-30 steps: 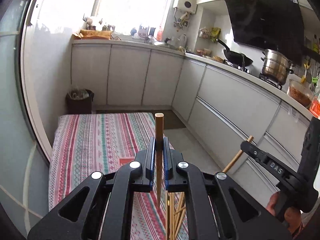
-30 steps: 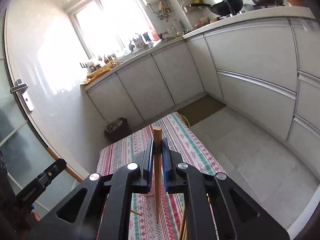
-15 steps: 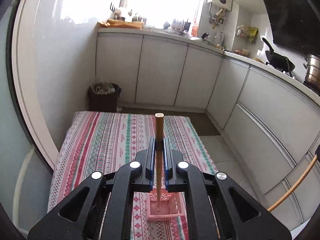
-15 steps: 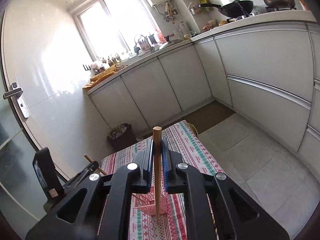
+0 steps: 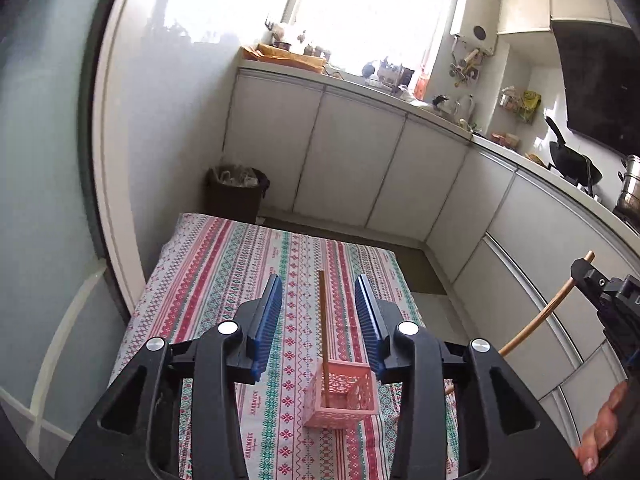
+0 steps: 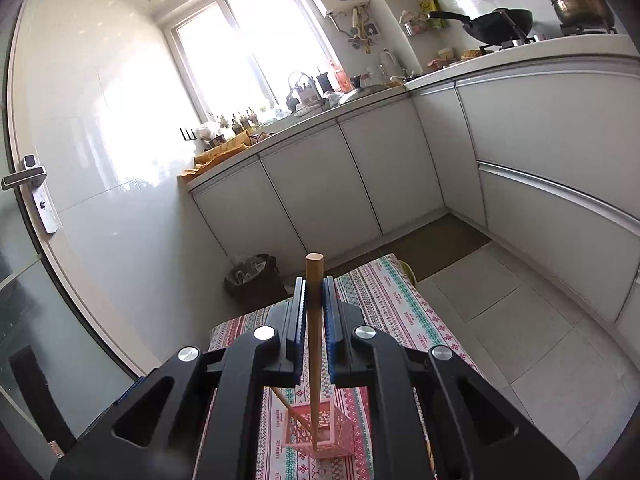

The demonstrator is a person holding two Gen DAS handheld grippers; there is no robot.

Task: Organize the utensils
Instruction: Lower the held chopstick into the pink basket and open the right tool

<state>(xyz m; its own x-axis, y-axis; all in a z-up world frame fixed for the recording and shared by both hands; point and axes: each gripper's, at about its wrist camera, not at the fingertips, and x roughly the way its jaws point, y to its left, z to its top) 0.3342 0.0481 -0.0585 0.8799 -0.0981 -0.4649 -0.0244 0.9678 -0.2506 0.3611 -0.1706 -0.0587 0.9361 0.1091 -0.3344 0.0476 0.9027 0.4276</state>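
In the left wrist view my left gripper (image 5: 319, 292) hangs over a pink lattice basket (image 5: 342, 396) on the striped tablecloth. Its jaws are opening. A wooden chopstick (image 5: 322, 332) stands free between the blue pads (image 5: 268, 320), its lower end in the basket. My right gripper (image 6: 314, 286) is shut on a second chopstick (image 6: 313, 344), held upright with its tip over the pink basket (image 6: 320, 434). The released chopstick (image 6: 286, 402) leans in that basket. At the right edge of the left view I see the right gripper (image 5: 585, 271) with its chopstick (image 5: 540, 316).
The table with the striped cloth (image 5: 224, 280) stands against a glass door on the left. Beyond its far end are a dark waste bin (image 5: 236, 192) and white kitchen cabinets (image 5: 352, 168). Tiled floor (image 6: 520, 320) lies to the right. A person's hand (image 5: 600, 440) shows at the lower right.
My left gripper has opened and let go of its chopstick, which now stands in the pink basket. Both grippers moved in over the basket. The right one stays shut on its chopstick.
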